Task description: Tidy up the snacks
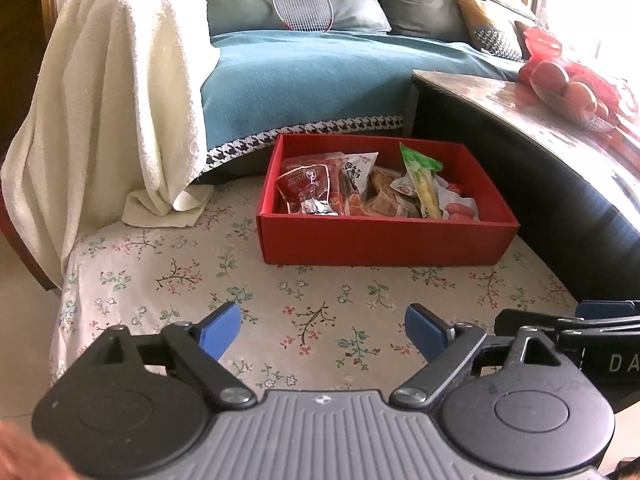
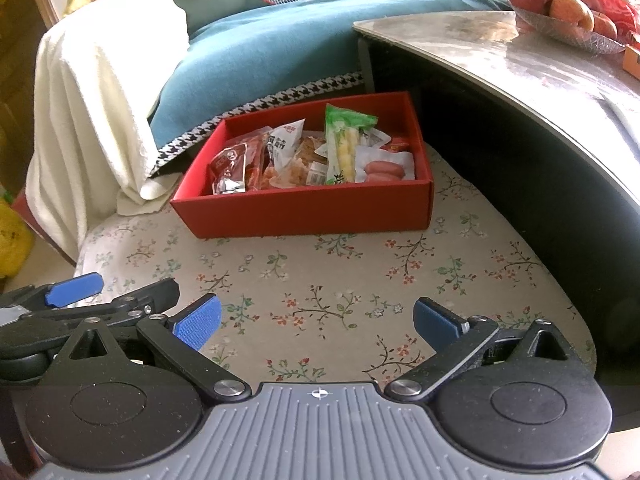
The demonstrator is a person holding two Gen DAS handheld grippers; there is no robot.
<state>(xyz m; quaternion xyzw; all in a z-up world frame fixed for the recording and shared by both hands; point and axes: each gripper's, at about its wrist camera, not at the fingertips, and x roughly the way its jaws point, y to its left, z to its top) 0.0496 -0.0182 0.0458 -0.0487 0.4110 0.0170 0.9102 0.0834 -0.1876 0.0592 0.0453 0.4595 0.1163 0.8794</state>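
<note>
A red cardboard box stands on a floral-cloth surface, next to the sofa. It holds several snack packets: a red packet, a green-topped packet with yellow contents, and small sausages. My left gripper is open and empty, hovering over the cloth in front of the box. My right gripper is open and empty, also in front of the box. Each gripper shows at the edge of the other's view.
A cream towel drapes at the left. A blue-covered sofa with a badminton racket is behind. A dark table with a bowl of apples stands at the right.
</note>
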